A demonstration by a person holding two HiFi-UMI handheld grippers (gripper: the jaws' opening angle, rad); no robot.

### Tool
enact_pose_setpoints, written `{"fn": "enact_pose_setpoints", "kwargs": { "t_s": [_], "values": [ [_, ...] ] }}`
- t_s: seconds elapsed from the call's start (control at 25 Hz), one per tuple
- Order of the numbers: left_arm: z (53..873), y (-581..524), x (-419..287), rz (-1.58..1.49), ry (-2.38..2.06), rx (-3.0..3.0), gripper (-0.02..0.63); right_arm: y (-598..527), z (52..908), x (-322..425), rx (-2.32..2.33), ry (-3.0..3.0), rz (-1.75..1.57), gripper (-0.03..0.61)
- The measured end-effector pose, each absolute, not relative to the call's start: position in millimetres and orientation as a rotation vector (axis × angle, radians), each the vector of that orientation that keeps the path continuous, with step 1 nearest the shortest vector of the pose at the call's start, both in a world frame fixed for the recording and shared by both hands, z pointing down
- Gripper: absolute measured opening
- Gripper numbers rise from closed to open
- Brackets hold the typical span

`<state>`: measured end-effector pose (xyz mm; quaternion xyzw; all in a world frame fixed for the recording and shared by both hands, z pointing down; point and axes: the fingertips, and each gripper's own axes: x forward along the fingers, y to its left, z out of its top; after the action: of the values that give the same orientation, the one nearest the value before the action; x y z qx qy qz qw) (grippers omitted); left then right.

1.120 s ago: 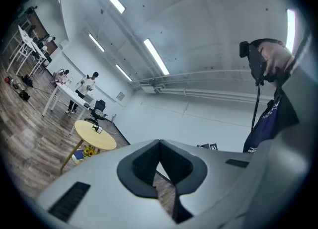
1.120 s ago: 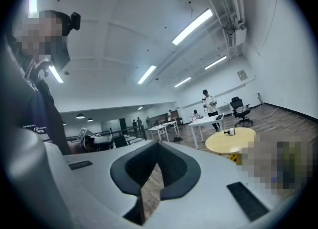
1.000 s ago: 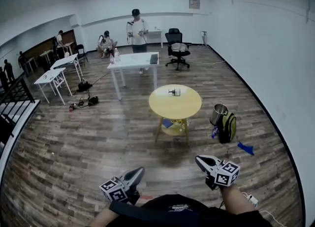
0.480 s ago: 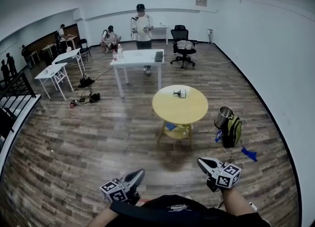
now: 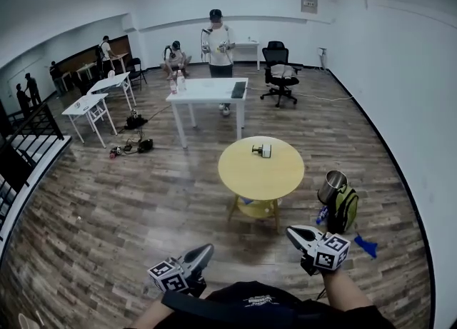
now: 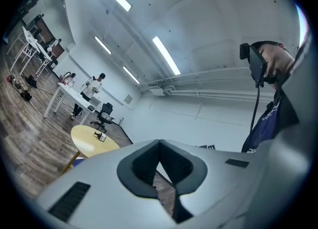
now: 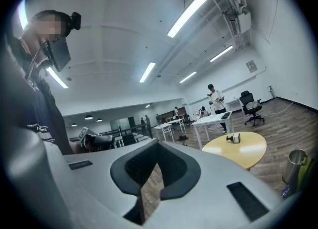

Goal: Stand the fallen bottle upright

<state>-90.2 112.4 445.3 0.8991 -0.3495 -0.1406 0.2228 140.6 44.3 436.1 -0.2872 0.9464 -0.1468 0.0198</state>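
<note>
Left gripper (image 5: 201, 252): lower left of the head view, jaws together, nothing between them; in the left gripper view (image 6: 159, 142), tips meeting, only floor seen through the opening behind them.
Right gripper (image 5: 295, 233): lower right of the head view, jaws closed on each other, empty; same closed tips in the right gripper view (image 7: 157, 143).
Bottle (image 5: 261, 150): small, lying on its side, dark end toward frame left, pale body toward frame right; on the far half of the round top, well apart from both grippers; seen left of centre in the left gripper view, right of centre in the right gripper view.
Round yellow counter (image 5: 261, 178): middle of the head view, on wooden legs, with a lower shelf holding a blue item too small to identify.
Metal cup (image 5: 332, 186): upright, right of the round counter, just beside the green backpack (image 5: 348, 208).
Blue scrap (image 5: 366, 246): on the floor (image 5: 128, 206), lower right, near the backpack.
White counter (image 5: 207, 92): beyond the round one, upper centre, carrying small bottles at its left end and a dark flat item at its right end.
Standing person (image 5: 220, 38): behind the white counter, top centre.
Office chair (image 5: 280, 72): black, upper right of centre.
</note>
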Motion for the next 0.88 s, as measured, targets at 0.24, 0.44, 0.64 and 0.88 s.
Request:
{"fn": "enact_pose_setpoints", "kwargs": {
  "t_s": [0.24,0.44,0.64,0.88],
  "values": [
    [438,65,-22,-0.4,-0.976,2.475,0.031,-7,442,208,-0.886,2.934,-0.485,0.009],
    [437,33,2,-0.389,-0.989,2.468,0.031,-39,449,238,-0.893,2.925,-0.487,0.008],
    [456,-2,-4,-0.358,-0.974,2.476,0.031,-71,457,239,-0.92,2.91,-0.492,0.008],
    [451,-67,-22,-0.39,-0.886,2.492,0.031,-125,462,219,-1.006,2.898,-0.483,0.008]
  ]
}}
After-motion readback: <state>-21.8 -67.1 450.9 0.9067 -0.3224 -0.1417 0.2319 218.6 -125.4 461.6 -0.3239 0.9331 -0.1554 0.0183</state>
